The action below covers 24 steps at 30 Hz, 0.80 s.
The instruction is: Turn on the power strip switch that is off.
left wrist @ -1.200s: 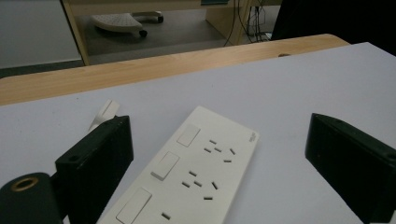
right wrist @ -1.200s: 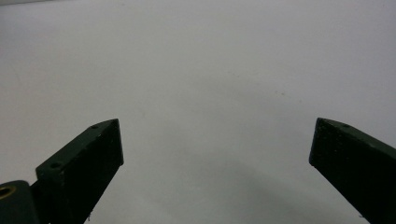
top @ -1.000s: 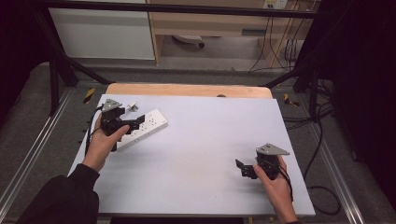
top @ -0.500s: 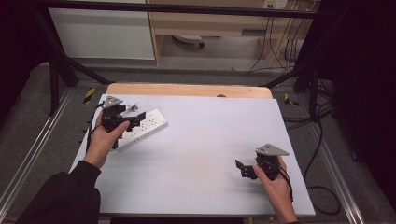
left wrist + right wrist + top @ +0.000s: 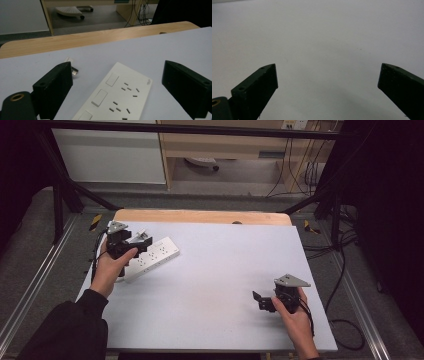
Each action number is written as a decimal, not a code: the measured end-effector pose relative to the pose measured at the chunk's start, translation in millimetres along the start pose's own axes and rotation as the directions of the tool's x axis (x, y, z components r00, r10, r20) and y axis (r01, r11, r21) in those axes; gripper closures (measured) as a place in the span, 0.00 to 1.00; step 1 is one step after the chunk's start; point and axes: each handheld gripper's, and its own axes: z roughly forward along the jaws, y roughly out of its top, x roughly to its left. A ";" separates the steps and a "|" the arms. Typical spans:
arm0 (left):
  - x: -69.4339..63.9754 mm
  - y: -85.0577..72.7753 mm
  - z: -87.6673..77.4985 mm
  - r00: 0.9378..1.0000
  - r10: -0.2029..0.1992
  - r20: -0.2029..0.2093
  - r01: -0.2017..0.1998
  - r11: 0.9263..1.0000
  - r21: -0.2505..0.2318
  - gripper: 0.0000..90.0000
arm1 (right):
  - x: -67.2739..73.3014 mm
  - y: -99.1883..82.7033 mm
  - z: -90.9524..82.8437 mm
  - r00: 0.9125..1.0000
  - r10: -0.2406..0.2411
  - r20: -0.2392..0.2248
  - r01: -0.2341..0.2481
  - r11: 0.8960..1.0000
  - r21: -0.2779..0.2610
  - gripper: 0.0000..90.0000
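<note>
Lying on the far left part of the pale tabletop (image 5: pixel 215 270), a white power strip (image 5: pixel 152 258) sits at a slant, its far end pointing toward the right; in the left gripper view the strip (image 5: pixel 117 97) shows rocker switches and rows of socket slots, and it lies between and below the two black jaws without touching either. Just beyond the left jaw in that view a small white-and-dark plug-like piece (image 5: pixel 72 65) rests on the tabletop, near the strip's far left side; what exactly it is cannot be told. The left gripper (image 5: pixel 131 243) is held in the person's left hand (image 5: pixel 111 269) over the near left end of the strip; its jaws stand wide apart and clasp nothing. A dark sleeve (image 5: pixel 67 327) covers the left forearm at the near left corner.

The right gripper (image 5: pixel 261 300) is held in the right hand (image 5: pixel 295 317) at the near right of the tabletop, well apart from the strip, with its grey three-cornered plate on top; in the right gripper view its jaws are spread wide with only bare tabletop (image 5: pixel 324 45) between them, so it holds nothing. A strip of light wood (image 5: pixel 200 216) runs along the tabletop's far edge; beyond it lies grey floor (image 5: pixel 225 200) with cables (image 5: pixel 300 175) and pale furniture.
</note>
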 end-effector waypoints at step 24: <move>11.9 -11.1 25.3 0.998 0.002 -0.065 0.001 0.999 0.043 0.30 | -2.2 -0.3 -2.0 1.000 0.006 0.001 -0.006 1.000 -0.010 0.04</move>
